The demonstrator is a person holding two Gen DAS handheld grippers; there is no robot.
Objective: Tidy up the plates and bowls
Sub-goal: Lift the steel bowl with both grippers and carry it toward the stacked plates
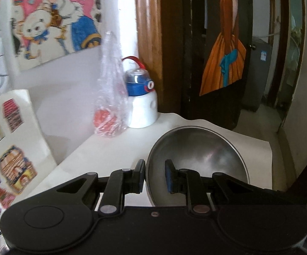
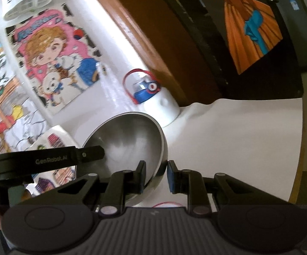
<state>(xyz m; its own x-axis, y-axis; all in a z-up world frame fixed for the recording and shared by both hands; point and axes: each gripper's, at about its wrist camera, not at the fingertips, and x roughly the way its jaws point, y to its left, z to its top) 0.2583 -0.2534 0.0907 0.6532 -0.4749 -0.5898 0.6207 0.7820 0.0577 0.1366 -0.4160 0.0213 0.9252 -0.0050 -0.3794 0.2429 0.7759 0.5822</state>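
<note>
- Both hand-held grippers, left [image 1: 155, 175] and right [image 2: 156, 175], straddle the steel bowl's [image 1: 198, 159] rim, jaws narrow; contact unclear.
- Slick, tilted metal could slip onto the surface [image 2: 227, 138].

Handheld two-finger grippers: appearance

Left gripper [image 1: 154, 177]: matte black body, two round raised discs on the base, angled link arms with triangular cut-outs, silver pivot pins and one small centre screw; fingers [image 1: 170, 176] carry blue pads. Right gripper [image 2: 155, 176]: same black linkage, silver pivots and blue pads, but a grey ribbed centre plate. In the right wrist view, a black arm of the other unit shows grey "GenRobot.AI" lettering and one screw.
</note>
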